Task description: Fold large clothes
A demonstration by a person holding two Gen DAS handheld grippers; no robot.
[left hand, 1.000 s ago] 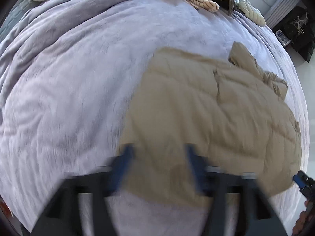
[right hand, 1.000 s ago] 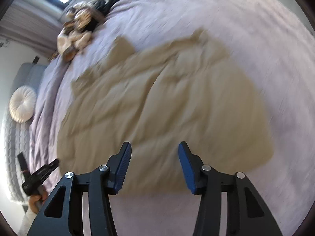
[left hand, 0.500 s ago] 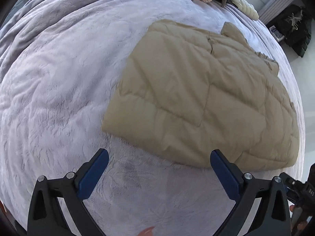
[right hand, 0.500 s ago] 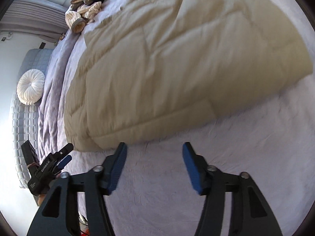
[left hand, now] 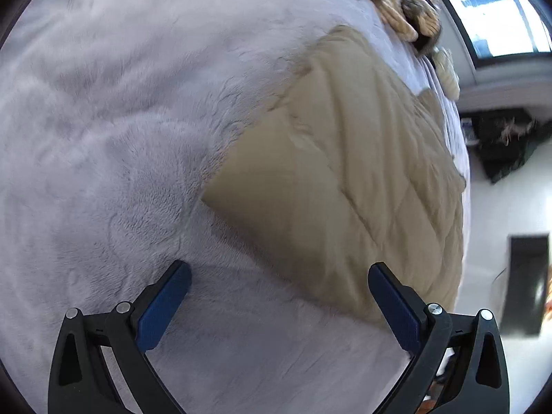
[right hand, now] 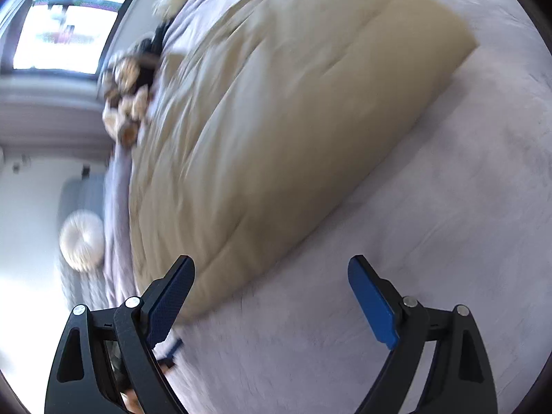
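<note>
A tan quilted puffer coat (left hand: 352,179) lies flat on a lavender plush blanket (left hand: 120,138) that covers a bed. It also shows in the right wrist view (right hand: 283,117). My left gripper (left hand: 279,276) is open wide and empty, low over the blanket, just short of the coat's near left corner. My right gripper (right hand: 272,272) is open wide and empty, with its left finger (right hand: 172,296) at the coat's near edge and the rest over bare blanket (right hand: 431,224).
A pile of striped and dark clothes (left hand: 403,7) lies at the bed's far end, below a window (left hand: 496,13). A round white cushion (right hand: 81,238) sits beside the bed. Dark furniture (left hand: 503,141) stands on the floor past the bed's right edge.
Both grippers have dropped closer to the coat's near edge and tilted. The right gripper has opened wider. The left went from narrow a second ago to wide open.
</note>
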